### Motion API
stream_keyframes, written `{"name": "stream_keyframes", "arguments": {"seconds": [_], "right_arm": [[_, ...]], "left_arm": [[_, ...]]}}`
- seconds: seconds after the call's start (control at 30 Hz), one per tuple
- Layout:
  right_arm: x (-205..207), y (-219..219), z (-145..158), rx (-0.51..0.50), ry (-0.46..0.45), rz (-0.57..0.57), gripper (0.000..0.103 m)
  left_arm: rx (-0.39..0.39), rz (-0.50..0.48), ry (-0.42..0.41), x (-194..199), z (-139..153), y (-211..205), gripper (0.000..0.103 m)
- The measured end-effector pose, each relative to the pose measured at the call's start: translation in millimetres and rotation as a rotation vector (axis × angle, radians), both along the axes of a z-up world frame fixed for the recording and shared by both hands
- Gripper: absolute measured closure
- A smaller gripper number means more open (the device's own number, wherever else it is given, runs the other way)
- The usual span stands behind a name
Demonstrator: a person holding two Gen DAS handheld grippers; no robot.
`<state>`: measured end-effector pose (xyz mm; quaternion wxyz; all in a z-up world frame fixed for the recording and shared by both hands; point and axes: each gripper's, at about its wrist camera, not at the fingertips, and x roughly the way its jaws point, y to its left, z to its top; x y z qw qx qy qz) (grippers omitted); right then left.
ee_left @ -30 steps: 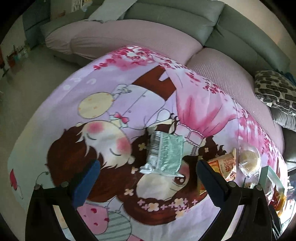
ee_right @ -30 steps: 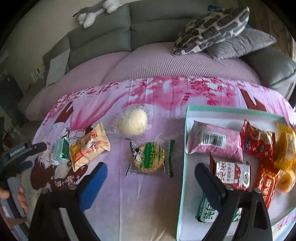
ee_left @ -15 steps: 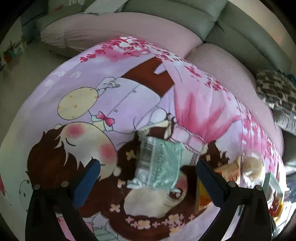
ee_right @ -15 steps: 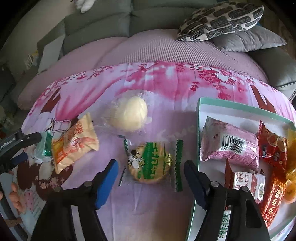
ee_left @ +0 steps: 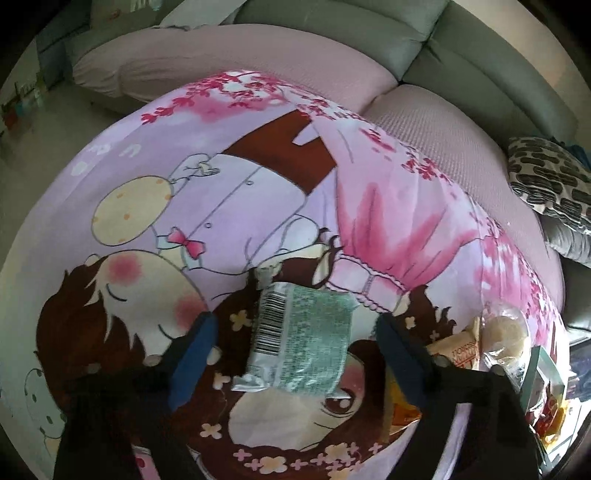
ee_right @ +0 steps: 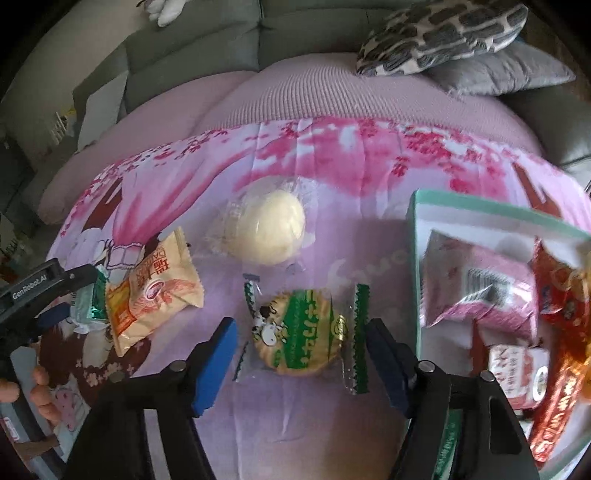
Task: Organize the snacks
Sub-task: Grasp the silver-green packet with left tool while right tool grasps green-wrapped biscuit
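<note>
A silver-green packet with a barcode (ee_left: 299, 343) lies on the cartoon-print cloth (ee_left: 229, 206). My left gripper (ee_left: 297, 354) straddles it, jaws closing, with a gap on each side of the packet. In the right wrist view a round biscuit in a green-and-clear wrapper (ee_right: 299, 332) lies between the blue pads of my right gripper (ee_right: 301, 360). Its jaws are closing too; the right pad is at the wrapper's crimped edge and neither pad presses on the biscuit. A teal-rimmed white tray (ee_right: 417, 236) to the right holds several snack packets.
A wrapped pale bun (ee_right: 266, 229) and a beige-orange packet (ee_right: 155, 288) lie on the cloth beyond and left of the biscuit. A pink packet (ee_right: 480, 291) sits in the tray. A sofa with a patterned cushion (ee_right: 443, 33) lies behind. A person's fingers (ee_right: 22, 387) show at far left.
Both grippers have come down closer to the cloth and their jaws have narrowed. The right one shifted left from the tray's edge to straddle the biscuit.
</note>
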<state>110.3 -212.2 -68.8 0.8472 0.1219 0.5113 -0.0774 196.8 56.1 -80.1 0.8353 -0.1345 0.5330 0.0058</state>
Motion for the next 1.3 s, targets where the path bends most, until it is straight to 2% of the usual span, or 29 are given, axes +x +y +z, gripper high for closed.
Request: {"name": "stream_keyframes", "arguments": {"seconds": [0.07, 0.17, 0.3, 0.37, 0.8, 1.3], "right_arm": [[0.3, -0.1, -4.4, 0.011, 0.013, 0.0, 0.035], [0.7, 1.8, -6.2, 0.01, 0.013, 0.003, 0.034], [2.7, 7.7, -8.2, -0.024, 0.019, 0.015, 0.034], [3.4, 10.8, -8.8, -0.038, 0.022, 0.024, 0.034], [-0.8, 12.5, -5.2, -0.036, 0.019, 0.031, 0.047], [-7.3, 6.8, 4.5, -0.013, 0.002, 0.025, 0.049]], "left_arm": [[0.0, -0.009, 0.011, 1.5, -3.5, -2.4, 0.023], [0.0, -0.018, 0.024, 4.4, -8.4, -5.8, 0.034], [0.041, -0.037, 0.027, 4.1, -9.1, -12.0, 0.038], [0.061, -0.04, 0.032, 4.2, -9.1, -12.4, 0.046], [0.114, -0.074, 0.066, 0.7, -5.6, -20.8, 0.051], [0.133, -0.069, -0.033, -13.8, 37.2, -18.0, 0.051]]}}
